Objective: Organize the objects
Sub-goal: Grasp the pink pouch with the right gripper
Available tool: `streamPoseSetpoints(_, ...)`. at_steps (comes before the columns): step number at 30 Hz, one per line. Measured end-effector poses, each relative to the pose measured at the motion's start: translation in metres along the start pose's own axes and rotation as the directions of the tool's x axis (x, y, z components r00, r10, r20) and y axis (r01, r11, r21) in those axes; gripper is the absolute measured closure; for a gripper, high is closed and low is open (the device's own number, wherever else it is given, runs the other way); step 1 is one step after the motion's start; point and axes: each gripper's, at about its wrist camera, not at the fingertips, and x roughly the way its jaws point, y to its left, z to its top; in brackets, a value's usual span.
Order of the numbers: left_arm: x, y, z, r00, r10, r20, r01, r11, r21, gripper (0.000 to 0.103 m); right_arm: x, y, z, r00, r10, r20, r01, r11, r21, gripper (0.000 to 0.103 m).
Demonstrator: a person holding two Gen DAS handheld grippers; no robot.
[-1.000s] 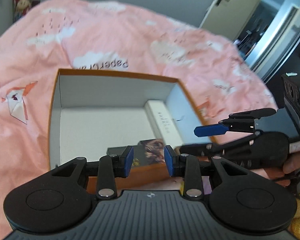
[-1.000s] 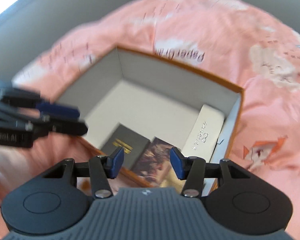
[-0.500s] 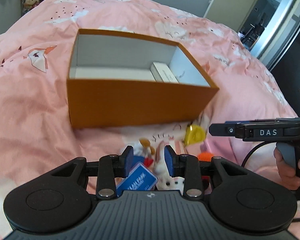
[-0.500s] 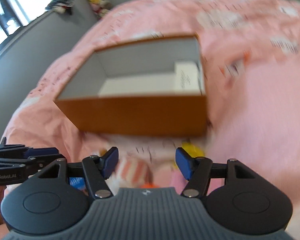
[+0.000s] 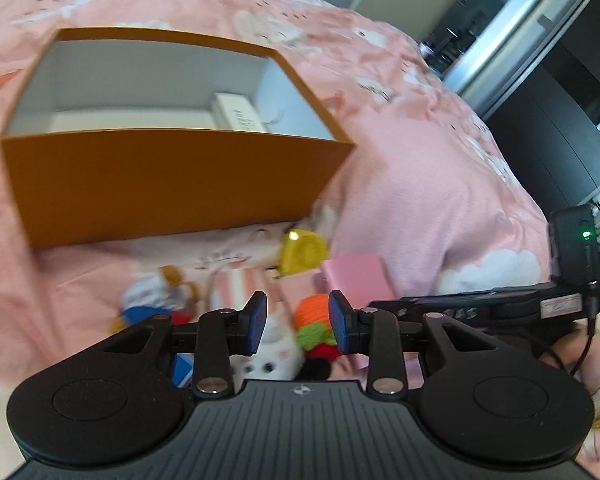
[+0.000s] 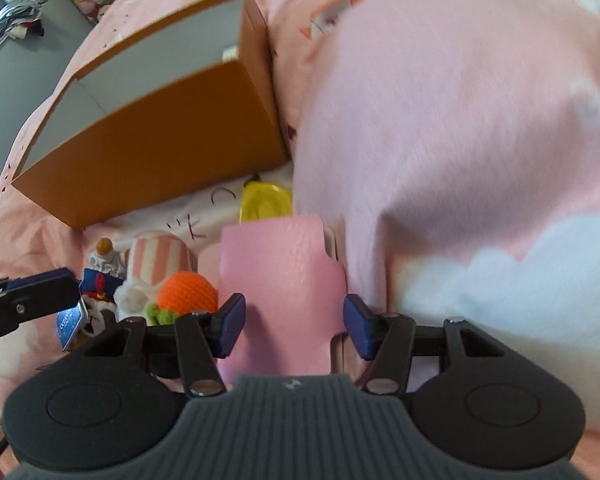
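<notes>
An open orange cardboard box with a white inside (image 5: pixel 172 184) is seen standing on a pink bedcover printed with white clouds (image 5: pixel 428 184); a white oblong carton (image 5: pixel 240 117) lies inside it against the right wall. In front of the box, a small heap of toys lies on the cover: a blue-and-white plush figure (image 6: pixel 100 276), a pink-and-white striped plush (image 6: pixel 158 256), an orange crocheted ball with green trim (image 6: pixel 188 290) and a yellow plastic piece (image 6: pixel 266 200). The left gripper (image 5: pixel 296 328) is held above the heap, its jaws set narrowly apart with nothing pressed between them. To the right, a flat pink leather-look case (image 6: pixel 280 280) lies just beside the ball. The right gripper (image 6: pixel 294 326) is poised over this case, its jaws closing with the case between them, a gap showing at each pad.
</notes>
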Motion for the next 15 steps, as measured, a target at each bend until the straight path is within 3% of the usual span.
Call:
streamPoseSetpoints(6, 0.032, -0.01, 0.013, 0.998, -0.013, -0.064, 0.012, 1.0, -0.014, 0.065, 0.009, -0.028, 0.001, 0.995, 0.092, -0.023, -0.09, 0.993, 0.077, 0.036)
streamPoseSetpoints(9, 0.047, -0.012, 0.016, 0.995, -0.015, -0.098, 0.012, 0.999, -0.037, 0.065, 0.026, -0.041, -0.001, 0.98, 0.186, -0.069, -0.175, 0.975, 0.14, 0.033)
streamPoseSetpoints(15, 0.065, -0.017, 0.006, 0.983, 0.014, -0.186, -0.018, 1.0, -0.024, 0.063, 0.031, -0.05, -0.003, 0.962, 0.26, -0.079, -0.24, 0.949, 0.202, 0.04)
